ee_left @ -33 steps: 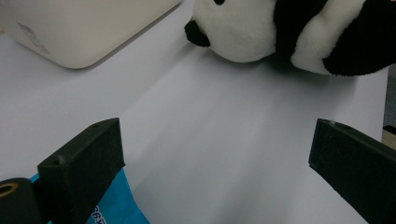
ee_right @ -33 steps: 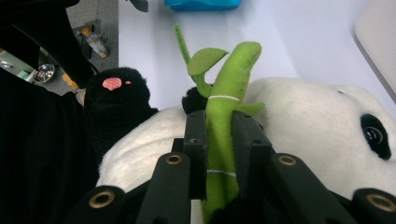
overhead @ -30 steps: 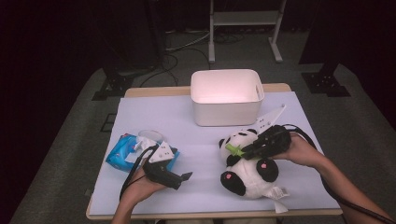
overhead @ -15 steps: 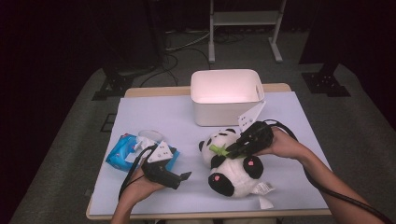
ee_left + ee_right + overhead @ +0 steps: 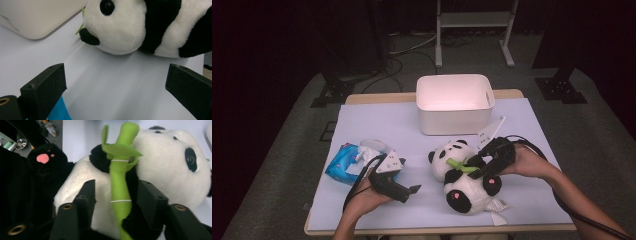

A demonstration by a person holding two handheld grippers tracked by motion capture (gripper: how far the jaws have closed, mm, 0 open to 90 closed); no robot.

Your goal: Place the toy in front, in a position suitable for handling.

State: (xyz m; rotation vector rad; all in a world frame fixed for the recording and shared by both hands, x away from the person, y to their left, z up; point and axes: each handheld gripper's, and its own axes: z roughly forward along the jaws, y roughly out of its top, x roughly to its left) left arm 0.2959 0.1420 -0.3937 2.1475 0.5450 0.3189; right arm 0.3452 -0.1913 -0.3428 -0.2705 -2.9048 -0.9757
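Panda plush (image 5: pixel 464 177): lay on its side on the white sheet (image 5: pixel 377 120), just in front of the white bin (image 5: pixel 454 102), head toward the middle of the table, green bamboo stalk (image 5: pixel 121 182) across its chest.

Right gripper (image 5: pixel 477 165): sat right on the plush's middle; in its own view the jaws stood apart on either side of the bamboo, not pinching it. They'd just been opening, with the stalk between them.

Left gripper (image 5: pixel 414 189): rested low on the sheet near the blue wipes pack (image 5: pixel 346 162), jaws spread wide, nothing between them, aimed at the panda's head.

Step in hand: looked like a let-go after dragging the toy over, or a regrip; hard to call.

Next move: probably a firmer bite on the body rather than the floppy stalk, then a lift over the bin's rim. Plush is squishy and bulky, so a shallow grab might slip.

Versus earlier: the panda had slid left and closer to the bin, the right hand with it. The left hand and the wipes pack sat about the same.
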